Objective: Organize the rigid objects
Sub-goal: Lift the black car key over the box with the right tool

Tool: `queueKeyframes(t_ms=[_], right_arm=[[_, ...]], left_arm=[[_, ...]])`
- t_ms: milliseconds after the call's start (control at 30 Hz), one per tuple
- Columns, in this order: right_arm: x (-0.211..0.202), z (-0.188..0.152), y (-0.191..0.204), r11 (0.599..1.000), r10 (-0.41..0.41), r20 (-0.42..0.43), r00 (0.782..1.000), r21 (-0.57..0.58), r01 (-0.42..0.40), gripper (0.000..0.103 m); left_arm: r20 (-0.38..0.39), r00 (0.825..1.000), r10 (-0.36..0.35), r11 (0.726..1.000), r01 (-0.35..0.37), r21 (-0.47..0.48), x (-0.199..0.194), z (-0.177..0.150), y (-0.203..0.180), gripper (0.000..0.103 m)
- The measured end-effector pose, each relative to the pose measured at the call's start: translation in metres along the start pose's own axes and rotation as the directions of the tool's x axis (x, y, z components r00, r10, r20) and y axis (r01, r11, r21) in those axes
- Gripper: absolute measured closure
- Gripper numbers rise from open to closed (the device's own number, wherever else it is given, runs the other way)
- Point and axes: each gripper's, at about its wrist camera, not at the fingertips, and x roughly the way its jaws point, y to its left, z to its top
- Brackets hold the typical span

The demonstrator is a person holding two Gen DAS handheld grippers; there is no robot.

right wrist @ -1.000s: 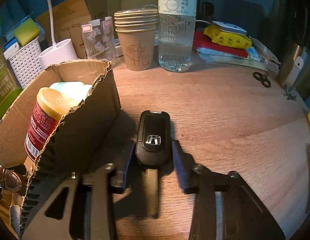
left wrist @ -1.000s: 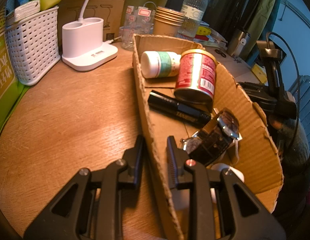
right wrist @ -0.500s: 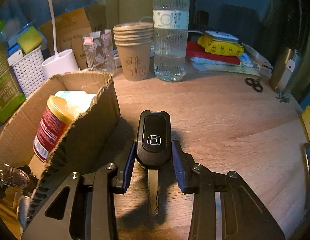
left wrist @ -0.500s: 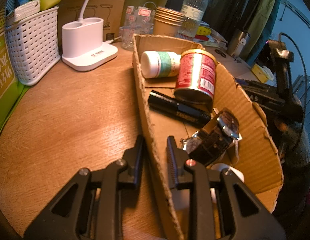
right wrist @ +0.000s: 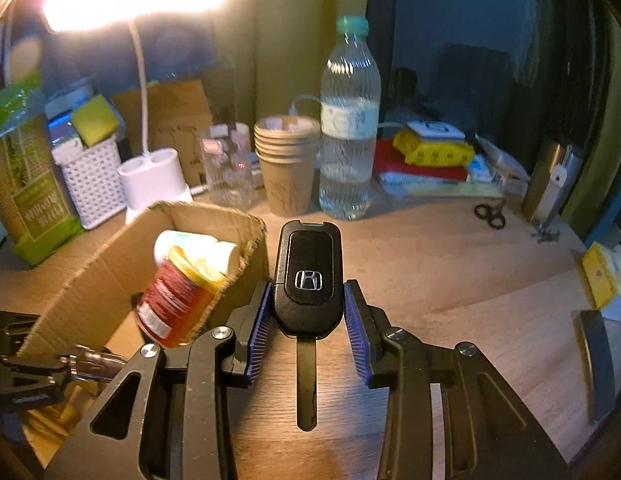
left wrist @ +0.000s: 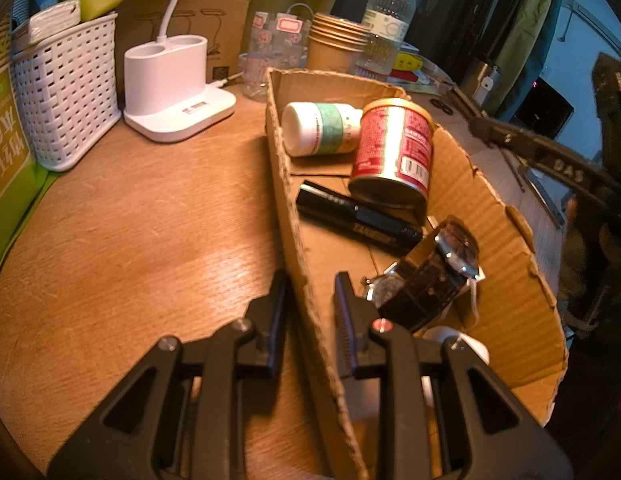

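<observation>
The right gripper (right wrist: 308, 304) is clamping a black car key (right wrist: 308, 280) by the sides of its fob, the blue pads (right wrist: 352, 316) pressing on both flanks and the metal blade pointing back toward the camera. The key is hanging clear above the wooden table (right wrist: 450, 280), just right of the cardboard box (right wrist: 110, 264). The left gripper (left wrist: 308, 300) is pinching the box's near wall (left wrist: 306, 280), one finger outside and one inside. Inside the box are lying a white bottle (left wrist: 318, 128), a red can (left wrist: 394, 148), a black marker (left wrist: 358, 220) and a watch (left wrist: 434, 272). Behind the box are standing a lamp base (left wrist: 178, 96), a white basket (left wrist: 66, 92), paper cups (right wrist: 286, 168) and a water bottle (right wrist: 348, 128).
</observation>
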Motion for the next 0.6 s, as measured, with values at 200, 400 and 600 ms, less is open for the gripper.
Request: queueKeyframes(t_ms=[200, 400, 600], right_arm=[[-0.016, 0.006, 0.016, 0.999, 0.041, 0.040, 0.998, -0.029, -0.040, 0.065], [-0.024, 0.007, 0.036, 0.992, 0.113, 0.058, 0.992, -0.069, -0.108, 0.065], [-0.025, 0.007, 0.057, 0.982, 0.151, 0.056, 0.987, -0.120, -0.144, 0.065]], left_arm=[[0.000, 1.000, 0.000, 1.000, 0.000, 0.000, 0.000, 0.000, 0.000, 0.078], [0.000, 1.000, 0.000, 1.000, 0.000, 0.000, 0.000, 0.000, 0.000, 0.078], [0.000, 1.000, 0.000, 1.000, 0.000, 0.000, 0.000, 0.000, 0.000, 0.078]])
